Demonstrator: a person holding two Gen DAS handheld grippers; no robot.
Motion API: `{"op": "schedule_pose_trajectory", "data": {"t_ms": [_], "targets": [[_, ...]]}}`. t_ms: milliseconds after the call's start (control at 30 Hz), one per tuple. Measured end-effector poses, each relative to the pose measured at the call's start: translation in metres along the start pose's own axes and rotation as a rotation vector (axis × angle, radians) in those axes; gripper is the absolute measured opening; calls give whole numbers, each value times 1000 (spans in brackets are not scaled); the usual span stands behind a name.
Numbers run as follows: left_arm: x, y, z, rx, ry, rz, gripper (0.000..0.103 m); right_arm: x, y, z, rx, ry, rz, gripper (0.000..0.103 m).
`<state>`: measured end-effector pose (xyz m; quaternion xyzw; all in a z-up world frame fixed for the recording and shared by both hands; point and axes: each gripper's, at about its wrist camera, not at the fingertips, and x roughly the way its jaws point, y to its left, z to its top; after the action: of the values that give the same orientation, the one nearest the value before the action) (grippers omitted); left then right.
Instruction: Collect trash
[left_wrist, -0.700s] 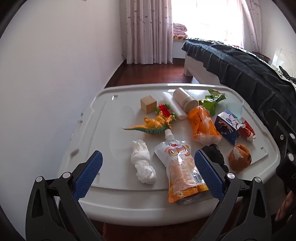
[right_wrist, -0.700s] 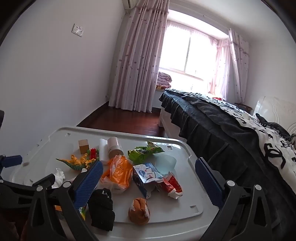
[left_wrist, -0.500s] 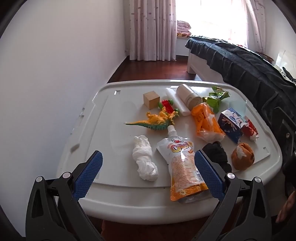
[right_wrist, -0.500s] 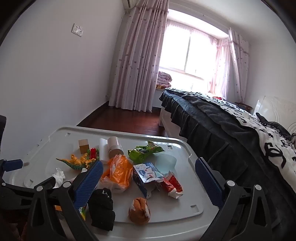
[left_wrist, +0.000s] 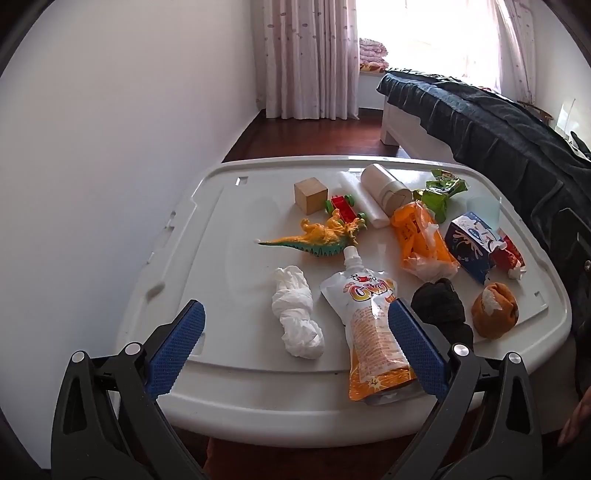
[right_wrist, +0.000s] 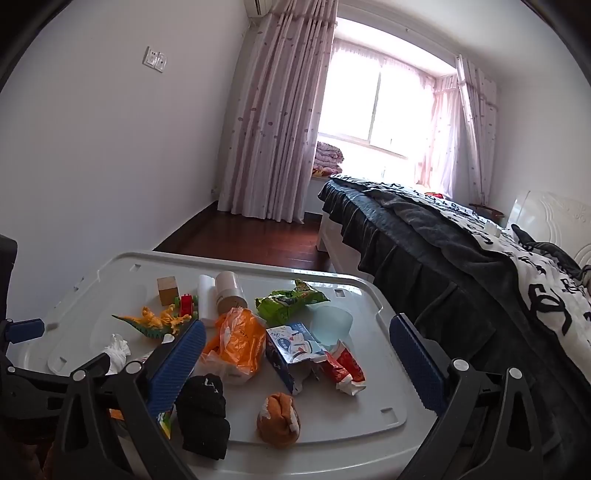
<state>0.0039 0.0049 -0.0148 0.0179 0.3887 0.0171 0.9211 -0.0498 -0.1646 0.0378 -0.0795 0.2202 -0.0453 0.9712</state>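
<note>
Pouch (left_wrist: 373, 332) lies on the white worktop (left_wrist: 236, 258), spout pointing away, red-yellow lettering unreadable beyond "O". Crumpled tissue (left_wrist: 295, 317) just left of pouch; dinosaur (left_wrist: 317, 240) behind it; orange bag (left_wrist: 421, 240), blue carton (left_wrist: 469, 243), green wrapper (left_wrist: 439, 192) right of it. Left gripper (left_wrist: 295, 354) and right gripper (right_wrist: 295, 365): jaws wide apart, holding nothing.

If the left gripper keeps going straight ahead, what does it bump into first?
Probably the crumpled white tissue, lying between the open left gripper's fingers, with the juice pouch beside it. Depth is hard to judge.
</note>
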Motion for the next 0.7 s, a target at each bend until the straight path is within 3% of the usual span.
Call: {"op": "schedule_pose_trajectory", "data": {"t_ms": [700], "targets": [[1, 2, 0, -8, -3, 6, 97, 0, -1, -1, 1, -1, 1, 98]]}}
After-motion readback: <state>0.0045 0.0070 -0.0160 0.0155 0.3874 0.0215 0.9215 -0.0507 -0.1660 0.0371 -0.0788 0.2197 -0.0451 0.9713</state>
